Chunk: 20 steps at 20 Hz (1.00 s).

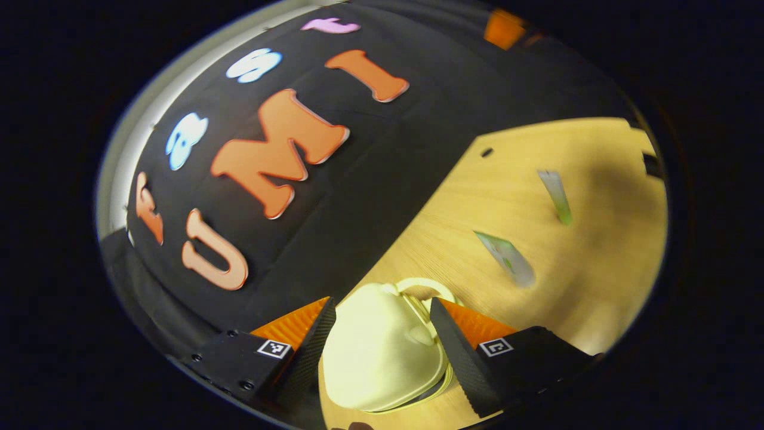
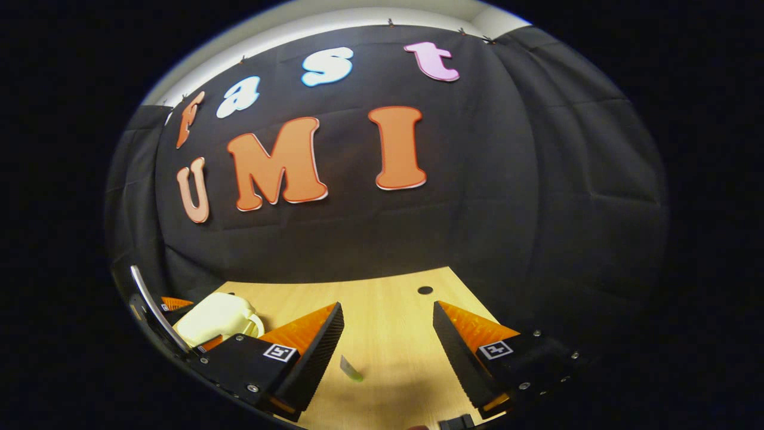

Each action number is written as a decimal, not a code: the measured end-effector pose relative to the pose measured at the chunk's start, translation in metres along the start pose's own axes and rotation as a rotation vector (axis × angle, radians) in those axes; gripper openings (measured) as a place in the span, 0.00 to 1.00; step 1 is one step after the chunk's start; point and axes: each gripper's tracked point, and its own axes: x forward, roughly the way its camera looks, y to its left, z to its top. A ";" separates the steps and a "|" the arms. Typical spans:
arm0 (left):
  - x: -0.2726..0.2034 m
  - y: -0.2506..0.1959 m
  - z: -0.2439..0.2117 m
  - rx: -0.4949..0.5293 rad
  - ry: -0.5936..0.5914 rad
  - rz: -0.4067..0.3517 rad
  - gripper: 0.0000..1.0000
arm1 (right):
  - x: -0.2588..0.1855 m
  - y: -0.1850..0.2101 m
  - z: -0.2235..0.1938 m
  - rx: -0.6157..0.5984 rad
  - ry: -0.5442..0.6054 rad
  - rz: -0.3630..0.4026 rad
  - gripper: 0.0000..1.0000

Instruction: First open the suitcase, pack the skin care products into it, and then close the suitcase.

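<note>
Left gripper (image 1: 382, 334) brackets the closed suitcase (image 1: 382, 352) on the table (image 1: 477, 197); contact unclear, can't call it clamped. Right gripper (image 2: 388, 340) open, empty. Two tubes (image 1: 506, 257) lie beyond the suitcase. Steady the shell, lift lid first.

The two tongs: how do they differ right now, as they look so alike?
The left tongs straddle the pale yellow suitcase, which sits closed on the wooden table; the right tongs have bare table between them. The left tongs tilt steeply; the right tongs sit level, just above a small green-tipped tube. Both are spread open.
</note>
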 end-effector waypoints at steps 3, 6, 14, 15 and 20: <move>0.028 -0.033 -0.019 0.139 0.056 -0.060 0.98 | -0.002 -0.030 -0.013 0.029 0.035 -0.061 0.95; 0.051 -0.043 -0.036 0.212 0.126 -0.069 0.98 | -0.003 -0.050 -0.020 0.030 0.060 -0.106 0.95; 0.090 -0.055 -0.055 0.260 0.238 -0.087 0.80 | -0.006 -0.067 -0.031 0.023 0.100 -0.149 0.95; 0.093 -0.059 -0.058 0.262 0.252 -0.094 0.63 | -0.005 -0.068 -0.032 0.018 0.104 -0.151 0.95; 0.098 -0.070 -0.058 0.315 0.310 -0.140 0.10 | -0.004 -0.061 -0.026 0.013 0.099 -0.126 0.95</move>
